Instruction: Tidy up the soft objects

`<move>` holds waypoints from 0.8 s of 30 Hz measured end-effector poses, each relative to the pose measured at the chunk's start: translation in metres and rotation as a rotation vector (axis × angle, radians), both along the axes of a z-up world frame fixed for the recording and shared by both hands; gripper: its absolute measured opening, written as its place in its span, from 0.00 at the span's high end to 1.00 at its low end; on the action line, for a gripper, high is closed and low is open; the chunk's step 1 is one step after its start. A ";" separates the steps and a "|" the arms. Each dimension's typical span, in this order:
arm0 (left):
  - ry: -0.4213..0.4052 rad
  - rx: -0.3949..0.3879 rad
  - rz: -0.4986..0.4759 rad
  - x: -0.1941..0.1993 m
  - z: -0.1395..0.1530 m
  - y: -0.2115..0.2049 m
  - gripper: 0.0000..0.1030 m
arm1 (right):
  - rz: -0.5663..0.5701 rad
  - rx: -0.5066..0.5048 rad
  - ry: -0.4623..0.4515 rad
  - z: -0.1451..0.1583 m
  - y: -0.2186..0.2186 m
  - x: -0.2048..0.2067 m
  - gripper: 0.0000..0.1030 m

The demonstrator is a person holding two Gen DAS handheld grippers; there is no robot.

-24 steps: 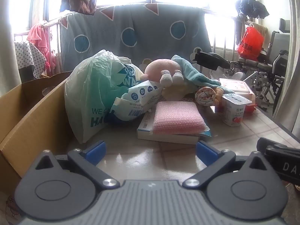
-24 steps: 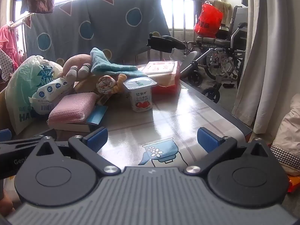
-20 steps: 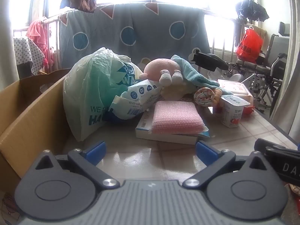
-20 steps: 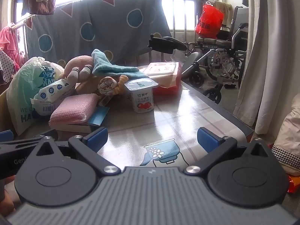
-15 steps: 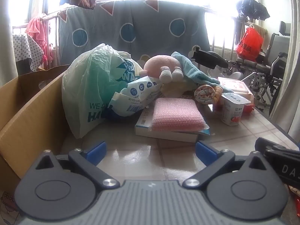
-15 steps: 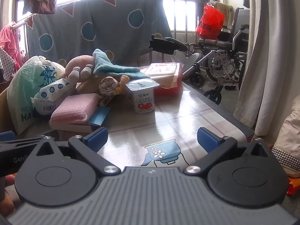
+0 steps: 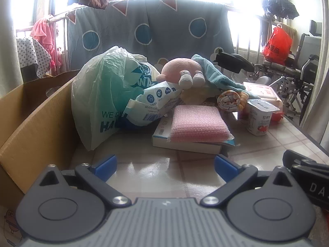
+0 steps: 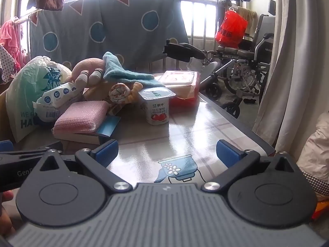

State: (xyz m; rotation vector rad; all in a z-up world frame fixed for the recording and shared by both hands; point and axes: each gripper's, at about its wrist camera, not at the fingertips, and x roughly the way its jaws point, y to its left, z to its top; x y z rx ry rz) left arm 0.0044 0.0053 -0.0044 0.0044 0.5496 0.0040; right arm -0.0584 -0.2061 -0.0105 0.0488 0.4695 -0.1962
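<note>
1. Since the earlier frames both claws have eased slightly toward the pile of things on the desk [image 8: 205,121], which now looks a little larger in each wrist view; nothing on the desk has shifted.
2. Both claws tip gently downward over the near edge of the desk, side by side, with the left claw [image 7: 164,165] facing the pile and the right claw [image 8: 166,153] facing the bare, glossy part with the printed teapot picture.
3. Left claw: jaws spread wide, blue pads well apart, nothing between them and nothing touched.
4. Right claw: likewise wide apart and empty, hanging above the desk.
5. Soft things lie in a heap at the far side: a pink plush toy [image 7: 181,70] on top, a teal cloth [image 7: 218,76] draped beside it, and a rolled patterned cloth [image 7: 230,99] lower down.
6. A pink sponge [image 7: 197,123] rests on a book [image 7: 185,144], closest to the left claw.
7. A wipes pack [image 7: 152,105] leans against a green plastic bag [image 7: 104,94], next to a cardboard box [image 7: 35,119] at the left.
8. A yogurt cup [image 8: 157,107] stands upright near the heap; a part of a hand, probably fingers, shows at the right view's lower left edge.
</note>
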 end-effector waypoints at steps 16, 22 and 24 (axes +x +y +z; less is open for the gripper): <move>-0.008 0.017 0.013 -0.001 0.001 -0.001 0.01 | -0.002 -0.017 -0.006 0.001 0.002 -0.002 0.01; -0.008 0.019 0.013 -0.001 0.001 -0.001 0.01 | -0.002 -0.018 -0.003 0.001 0.002 -0.001 0.01; -0.008 0.028 0.014 -0.001 0.000 -0.002 0.01 | -0.004 -0.013 0.000 0.001 0.002 -0.002 0.01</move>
